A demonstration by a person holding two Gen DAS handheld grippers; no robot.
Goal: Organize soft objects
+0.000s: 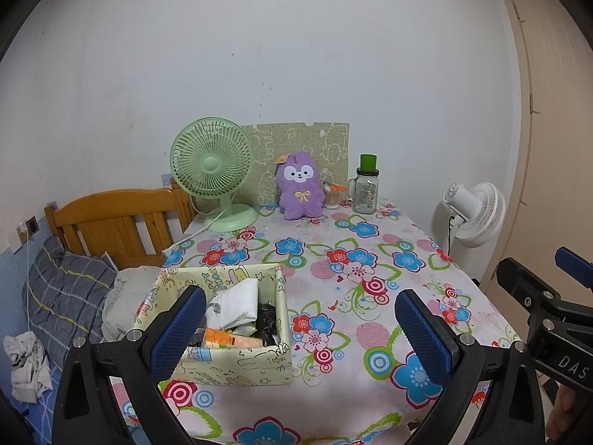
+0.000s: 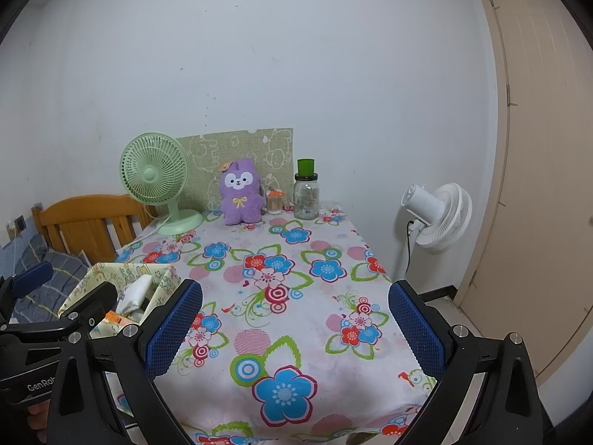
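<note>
We held both grippers back at the near edge of the surface [image 2: 333, 259], above its flowered cloth, with nothing between the fingers of either. The left gripper [image 1: 300, 330] stood wide, its blue pads well apart, hanging just over the patterned fabric box [image 1: 237, 363] at the near left corner. The right gripper [image 2: 296, 330] was equally wide and faced the bare middle of the cloth.

The box already held soft things: a folded white cloth [image 1: 237, 304], something dark beside it that we could not identify, and an orange packet [image 1: 229, 339] at the front. We judged it the collecting place, kept near the edge so either gripper could reach it.

The purple plush toy [image 1: 299, 185] sat upright at the far end, leaning near the green panel [image 1: 296, 141], between the green desk fan [image 1: 213, 170] and the glass jar [image 1: 366, 191]. A small cup of sticks [image 1: 331, 196] stood just beside it. We judged the plush the remaining soft item, and reaching it called for care with that cup and the jar.
</note>
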